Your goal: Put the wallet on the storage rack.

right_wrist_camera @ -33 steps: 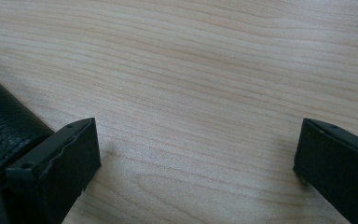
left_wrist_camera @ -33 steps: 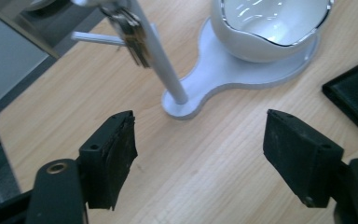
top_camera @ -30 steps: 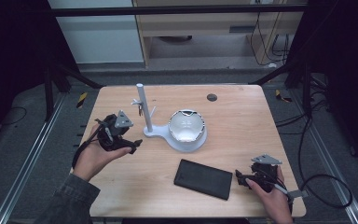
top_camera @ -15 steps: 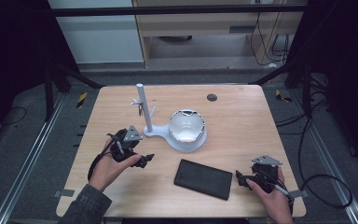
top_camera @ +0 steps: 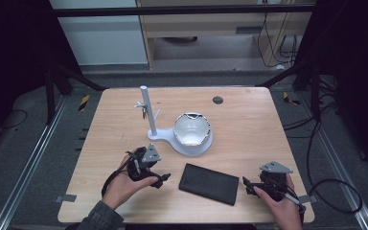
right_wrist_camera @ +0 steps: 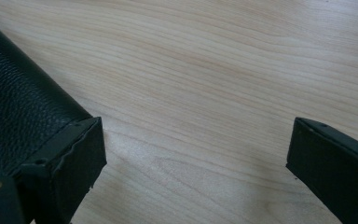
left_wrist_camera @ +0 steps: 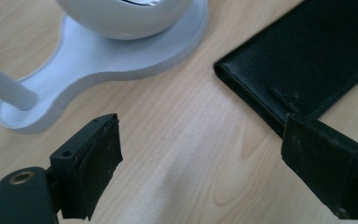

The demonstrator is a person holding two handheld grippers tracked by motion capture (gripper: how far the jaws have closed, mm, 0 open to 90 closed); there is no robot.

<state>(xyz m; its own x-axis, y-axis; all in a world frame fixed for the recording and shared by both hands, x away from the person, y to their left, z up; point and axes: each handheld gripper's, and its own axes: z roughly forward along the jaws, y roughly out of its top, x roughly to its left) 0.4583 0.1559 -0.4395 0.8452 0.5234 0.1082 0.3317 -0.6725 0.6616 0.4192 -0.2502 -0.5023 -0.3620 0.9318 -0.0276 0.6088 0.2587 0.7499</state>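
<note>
The black wallet (top_camera: 209, 183) lies flat on the wooden desk (top_camera: 249, 124), in the lower middle of the high view, its long side running from upper left to lower right. It has a grained, leather-like surface. In the left gripper view the wallet (left_wrist_camera: 307, 60) fills the upper right of the frame, and in the right gripper view its end (right_wrist_camera: 14, 112) sits at the left edge.

The left tool (top_camera: 160, 178) is at the lower left of the high view, just to the left of the wallet and pointing toward it. Its jaws stand wide apart and hold nothing; in the left gripper view the tool (left_wrist_camera: 205, 172) hovers over bare wood, with its right jaw overlapping the wallet's near edge in the frame. Whether that jaw touches the wallet cannot be told.

The right tool (top_camera: 246, 183) is at the lower right of the high view, just to the right of the wallet. Its jaws are also spread wide and empty. In the right gripper view the tool (right_wrist_camera: 196, 163) frames bare wood, its left jaw right beside the wallet's end.

Above the wallet in the high view stands a white stand (top_camera: 184, 143) with a flat base, an upright post (top_camera: 147, 108) at its left and a white bowl-like dome (top_camera: 191, 128) at its right.
</note>
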